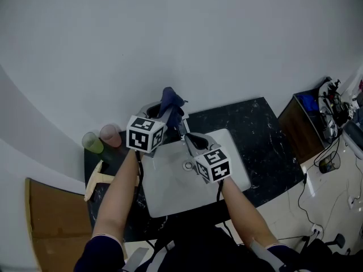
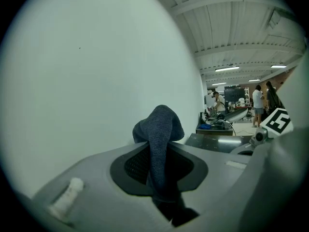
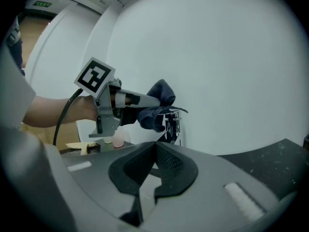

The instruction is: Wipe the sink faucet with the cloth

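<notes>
Forearms reach up from the bottom of the head view, each hand carrying a gripper with a marker cube. The left gripper points toward the wall over the back rim of the white sink, with a dark blue cloth bunched at its tip. The right gripper hangs over the basin just beside it. A green cup and a pink cup stand on the black stone countertop at the left.

From the left gripper view, the jaws are clenched on the cloth, which rises out of them in a folded hump (only blank wall lies behind it, and the faucet is out of sight here).

From the right gripper view, this gripper's jaws are pressed together with nothing between them. Ahead, the left gripper holds the cloth at the top of the chrome faucet, seemingly touching it.

To wipe well, the grip should probably be firm so the wad does not slip. The cloth should be dragged along the spout and round the body rather than dabbed, with the hard jaw tips off the chrome. The idle right gripper is best kept out of the path.

The cubes bear only black-and-white square patterns. A green sign high at the left of the right gripper view is too small to read. No brand shows on the faucet or cups.
</notes>
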The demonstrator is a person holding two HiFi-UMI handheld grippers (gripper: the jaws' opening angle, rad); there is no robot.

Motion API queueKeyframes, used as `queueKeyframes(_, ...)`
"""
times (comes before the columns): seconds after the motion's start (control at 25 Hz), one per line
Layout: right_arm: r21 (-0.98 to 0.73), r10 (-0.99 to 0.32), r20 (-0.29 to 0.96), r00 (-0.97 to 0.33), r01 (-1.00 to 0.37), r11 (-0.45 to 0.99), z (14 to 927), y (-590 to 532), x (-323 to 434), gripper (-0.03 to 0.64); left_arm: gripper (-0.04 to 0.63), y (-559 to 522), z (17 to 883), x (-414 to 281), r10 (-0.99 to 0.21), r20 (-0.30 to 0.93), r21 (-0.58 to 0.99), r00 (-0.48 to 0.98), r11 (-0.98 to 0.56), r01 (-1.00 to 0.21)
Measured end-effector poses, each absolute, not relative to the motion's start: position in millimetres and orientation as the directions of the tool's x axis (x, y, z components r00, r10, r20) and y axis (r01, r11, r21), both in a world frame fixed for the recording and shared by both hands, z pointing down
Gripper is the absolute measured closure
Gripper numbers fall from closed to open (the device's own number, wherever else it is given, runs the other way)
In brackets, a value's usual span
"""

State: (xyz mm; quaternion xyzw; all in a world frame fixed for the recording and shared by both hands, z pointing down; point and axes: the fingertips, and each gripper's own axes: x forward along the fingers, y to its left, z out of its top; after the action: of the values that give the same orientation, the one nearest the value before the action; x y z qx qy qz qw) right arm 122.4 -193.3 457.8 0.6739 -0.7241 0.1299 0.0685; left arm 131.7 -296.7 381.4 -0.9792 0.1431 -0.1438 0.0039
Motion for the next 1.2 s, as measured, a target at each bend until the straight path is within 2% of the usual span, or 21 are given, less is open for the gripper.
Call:
queueKeyframes(0.2,-0.098,-0.959,0.275,-0.071,-0.994,0.045,458.0,-192.8,123.7,0.611,0.526,-287.4,412.5,107.9,-0.243,0.389,-0.048,0.888,-0.969,-0.244)
queueKeyframes(0.4,-0.101,-0.959,0.274,-0.068,-0.994,0.041,458.0,-193.3,123.9,0.611,0.526,-251.2,449.9,106.6,-0.107,0.532,-0.067,0.840,-0.994,-0.084)
queueKeyframes(0.6,-0.102,-0.960,0.273,-0.069,-0.994,0.042,456.9,-193.4,123.0,0.611,0.527,-231.4,452.0,115.5,-0.025,0.561,-0.075,0.828,-0.997,0.020)
queueKeyframes(0.76,-0.107,-0.961,0.268,-0.067,-0.994,0.040,457.0,-192.7,122.6,0.611,0.528,-238.1,451.8,123.1,-0.036,0.582,-0.083,0.812,-0.996,0.016)
queueKeyframes(1.0,-0.109,-0.965,0.252,-0.068,-0.993,0.041,457.0,-193.4,121.5,0.611,0.528,-264.1,451.9,138.4,-0.116,0.591,-0.119,0.798,-0.991,-0.056)
queueKeyframes(1.2,-0.103,-0.966,0.243,-0.086,-0.993,0.063,455.9,-194.2,120.5,0.611,0.528,-260.5,449.3,139.5,-0.123,0.595,-0.202,0.794,-0.979,-0.001)
